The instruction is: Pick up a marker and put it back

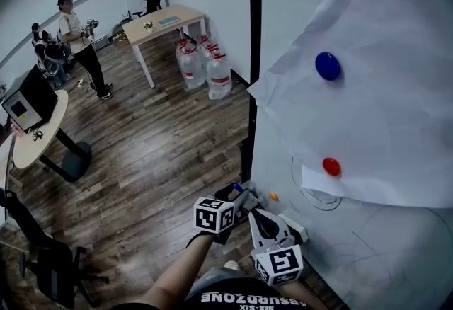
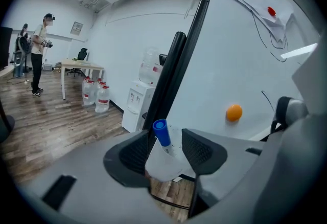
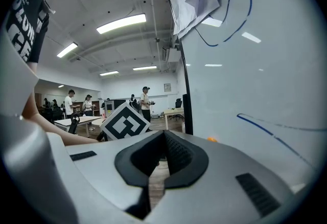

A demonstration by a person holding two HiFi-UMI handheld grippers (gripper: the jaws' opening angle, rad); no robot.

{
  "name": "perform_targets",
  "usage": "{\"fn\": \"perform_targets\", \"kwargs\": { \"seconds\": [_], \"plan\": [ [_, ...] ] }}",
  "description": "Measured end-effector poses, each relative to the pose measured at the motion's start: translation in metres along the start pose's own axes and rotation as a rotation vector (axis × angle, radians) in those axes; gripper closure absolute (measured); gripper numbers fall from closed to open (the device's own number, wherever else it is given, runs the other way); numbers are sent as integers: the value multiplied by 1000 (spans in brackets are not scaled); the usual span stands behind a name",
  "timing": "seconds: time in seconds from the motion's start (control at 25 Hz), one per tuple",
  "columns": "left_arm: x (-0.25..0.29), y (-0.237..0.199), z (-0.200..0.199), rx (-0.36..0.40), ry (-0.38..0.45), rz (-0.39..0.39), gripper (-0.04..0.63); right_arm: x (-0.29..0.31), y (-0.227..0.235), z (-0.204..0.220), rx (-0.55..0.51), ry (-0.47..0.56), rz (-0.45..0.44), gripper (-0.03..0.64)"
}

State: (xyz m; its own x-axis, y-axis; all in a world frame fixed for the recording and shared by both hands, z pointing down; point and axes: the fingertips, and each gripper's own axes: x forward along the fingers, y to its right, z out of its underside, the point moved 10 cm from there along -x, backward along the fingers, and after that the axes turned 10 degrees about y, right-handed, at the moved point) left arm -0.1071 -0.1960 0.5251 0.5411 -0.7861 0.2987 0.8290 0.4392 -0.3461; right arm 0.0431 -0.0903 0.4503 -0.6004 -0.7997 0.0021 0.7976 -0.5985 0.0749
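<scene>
1. Left gripper [image 2: 166, 141]: fingers are spread wide, with the blue-capped marker [image 2: 161, 131] standing between them, cap up. There's a gap on each side, so no squeeze.
2. The marker is right by the whiteboard [image 2: 240, 64], near the orange magnet [image 2: 234, 112]. Its lower end sits in something white that I can't make out.
3. Right gripper [image 3: 163, 138]: fingers are pressed together with nothing in them, just beside the left one.

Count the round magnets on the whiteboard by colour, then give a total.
blue magnet: 1
red magnet: 1
orange magnet: 1
Total: 3
</scene>
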Motion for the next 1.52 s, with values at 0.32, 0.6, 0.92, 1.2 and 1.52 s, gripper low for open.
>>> {"fn": "perform_targets", "kwargs": {
  "seconds": [0.32,0.6,0.92,1.2,1.52],
  "plan": [
    [-2,-4,-2,6,13,5,494,1,-3,1,-8,-2,14,619],
    [-4,-1,-4,11,14,29,504,1,-6,2,-10,-9,28,619],
    [-8,-3,-9,31,55,50,522,3,-8,7,-11,-13,40,619],
    [-9,-10,-15,7,75,86,522,9,-5,11,3,-7,53,619],
    [-16,-12,-31,-2,121,124,523,15,-10,12,-4,-5,63,620]
  ]
}}
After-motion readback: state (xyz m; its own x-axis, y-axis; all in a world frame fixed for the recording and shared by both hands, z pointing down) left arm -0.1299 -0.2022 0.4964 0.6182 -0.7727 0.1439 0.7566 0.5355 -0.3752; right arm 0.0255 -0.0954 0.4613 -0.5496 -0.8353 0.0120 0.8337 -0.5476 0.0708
